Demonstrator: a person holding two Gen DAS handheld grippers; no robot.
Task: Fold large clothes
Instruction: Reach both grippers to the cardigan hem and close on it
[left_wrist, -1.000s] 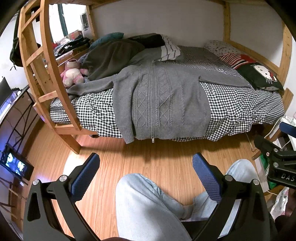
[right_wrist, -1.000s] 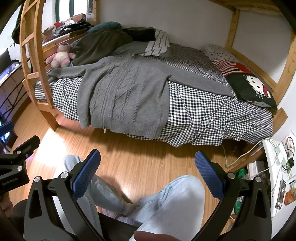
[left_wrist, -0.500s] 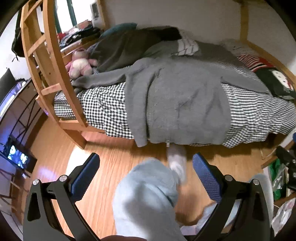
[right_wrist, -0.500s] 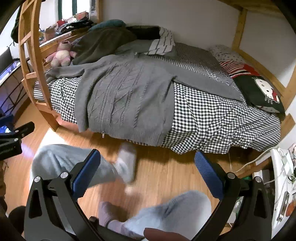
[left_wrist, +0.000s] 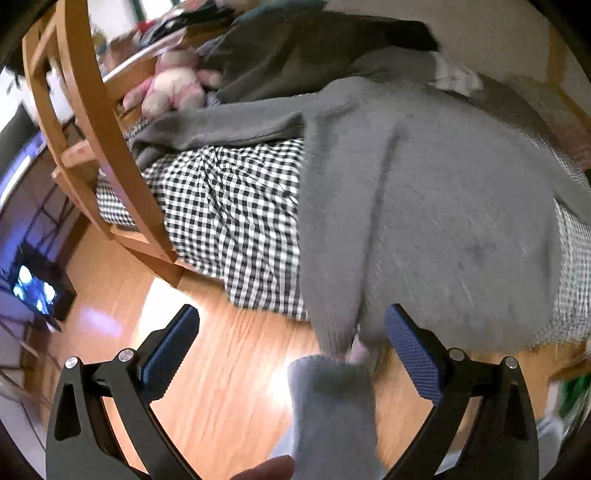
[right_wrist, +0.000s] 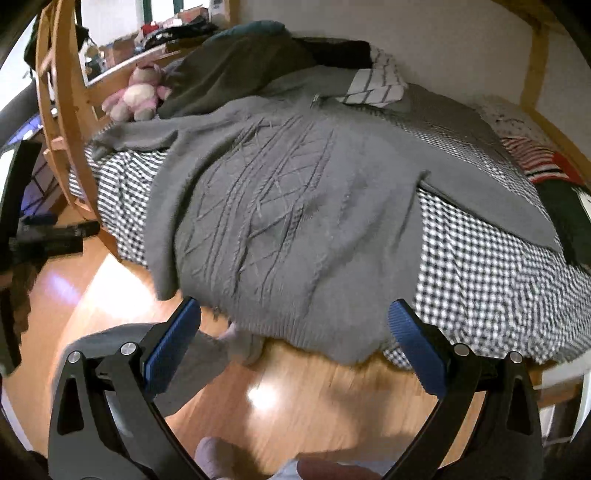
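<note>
In the left wrist view, the left gripper (left_wrist: 291, 349) is seen spread wide, holding nothing, near the hem of a blurred grey cardigan (left_wrist: 424, 206) draped over the checked bedspread (left_wrist: 236, 218). In the right wrist view, the right gripper (right_wrist: 293, 341) is likewise spread and empty; the cable-knit cardigan (right_wrist: 288, 218) overhangs the near bed edge.

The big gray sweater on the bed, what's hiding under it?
Under the gray sweater lies the black-and-white checkered bedspread, showing on both sides of it. The sweater's bottom edge hangs over the side of the bed. Whatever sits directly beneath its middle is covered.
</note>
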